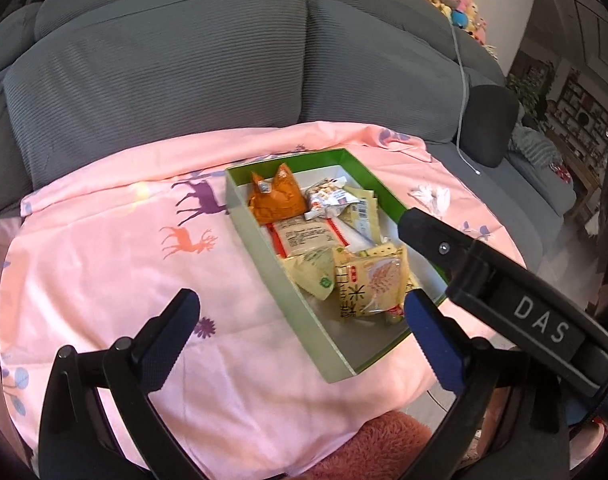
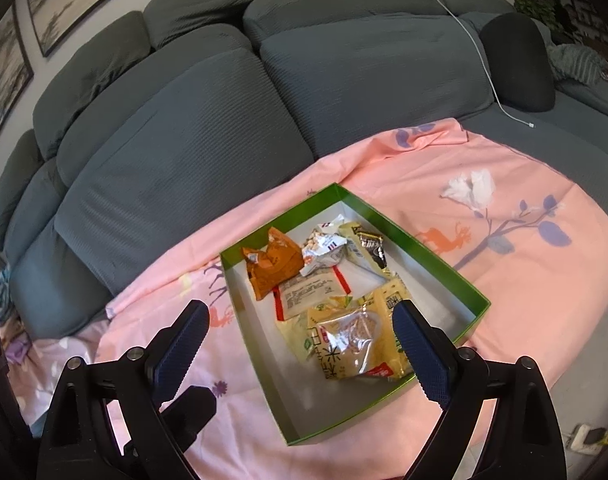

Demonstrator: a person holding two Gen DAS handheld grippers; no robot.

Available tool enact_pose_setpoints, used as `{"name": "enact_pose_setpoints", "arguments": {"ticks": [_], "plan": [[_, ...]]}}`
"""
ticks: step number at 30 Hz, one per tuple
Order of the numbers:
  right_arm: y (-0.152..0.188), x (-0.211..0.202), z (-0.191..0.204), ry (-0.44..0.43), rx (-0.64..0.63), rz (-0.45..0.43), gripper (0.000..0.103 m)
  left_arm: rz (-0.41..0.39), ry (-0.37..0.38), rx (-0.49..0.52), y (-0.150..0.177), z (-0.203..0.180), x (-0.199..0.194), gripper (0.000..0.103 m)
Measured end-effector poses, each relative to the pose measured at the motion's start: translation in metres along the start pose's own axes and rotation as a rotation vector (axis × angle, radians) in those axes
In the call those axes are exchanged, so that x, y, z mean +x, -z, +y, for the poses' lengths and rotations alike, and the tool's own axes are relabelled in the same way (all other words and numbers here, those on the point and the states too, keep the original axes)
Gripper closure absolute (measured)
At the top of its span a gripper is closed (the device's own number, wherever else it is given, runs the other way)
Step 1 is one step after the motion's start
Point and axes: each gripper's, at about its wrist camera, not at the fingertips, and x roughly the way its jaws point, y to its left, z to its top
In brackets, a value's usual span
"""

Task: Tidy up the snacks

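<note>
A green box [image 1: 271, 276] with a white inside lies on a pink deer-print cloth [image 1: 103, 264]. It holds an orange packet [image 1: 275, 200], a silver nut packet [image 1: 328, 198], a white red-edged packet [image 1: 304, 236] and a yellow rice-cracker packet [image 1: 368, 284]. My left gripper [image 1: 299, 312] hangs open over the box's near left wall with nothing in it. One finger [image 1: 428, 226] of the right gripper crosses the box's right rim. In the right wrist view my right gripper [image 2: 299, 320] is open above the box [image 2: 424, 256], straddling the yellow packet [image 2: 356, 340] without touching it.
A grey sofa [image 2: 183, 140] rises right behind the cloth. A crumpled white tissue [image 2: 470, 192] lies on the cloth right of the box. A white cable [image 2: 480, 60] and a black cushion [image 2: 520, 68] sit on the sofa. A power strip [image 2: 588, 438] lies on the floor.
</note>
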Motion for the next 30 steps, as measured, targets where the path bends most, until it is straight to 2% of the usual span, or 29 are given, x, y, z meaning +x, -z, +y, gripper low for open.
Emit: {"name": "enact_pose_setpoints", "arguments": {"ticks": [5, 30], "plan": [[0.003, 0.004, 0.007, 0.041, -0.022, 0.017, 0.01, 0.01, -0.01, -0.028, 0.005, 0.01, -0.002, 0.001], [0.008, 0.003, 0.015, 0.088, -0.044, 0.019, 0.01, 0.024, 0.015, -0.041, 0.013, 0.021, -0.01, 0.001]]}}
